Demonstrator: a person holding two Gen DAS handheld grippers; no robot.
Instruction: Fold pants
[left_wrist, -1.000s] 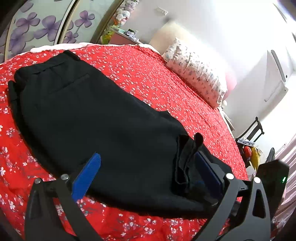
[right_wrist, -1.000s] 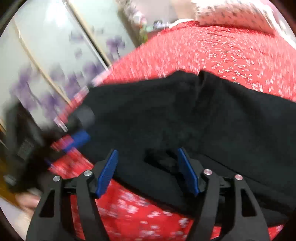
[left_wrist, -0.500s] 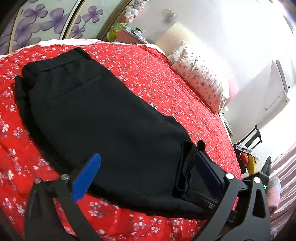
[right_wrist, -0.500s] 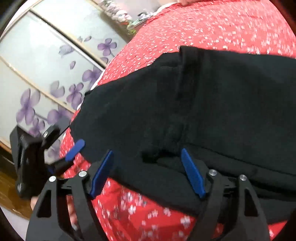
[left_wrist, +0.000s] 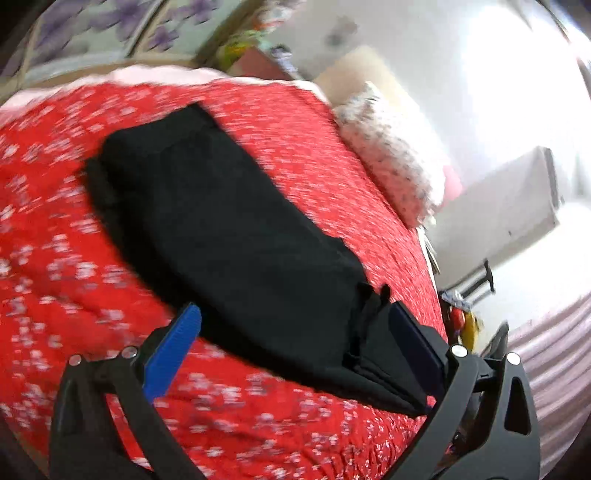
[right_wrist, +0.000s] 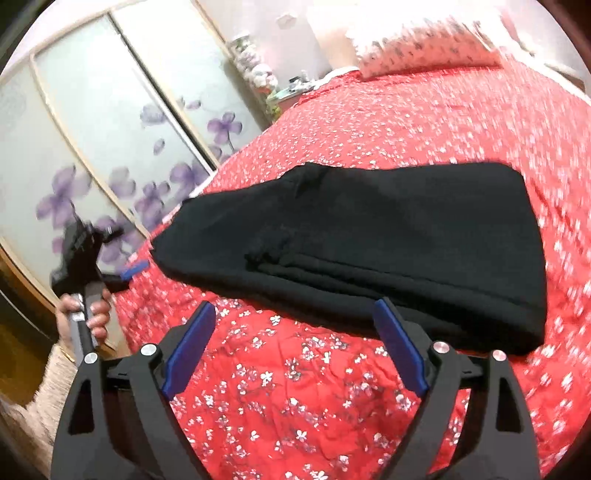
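Both grippers have backed off the black pants (right_wrist: 369, 236), lying folded on the red bed (right_wrist: 369, 110). Right gripper (right_wrist: 295, 350) fingers are opening, empty; left gripper (left_wrist: 295, 354) fingers released. Soft, limp cloth: take the doubled hem edge.

No text, label, brand, number or sign could be read in either view.
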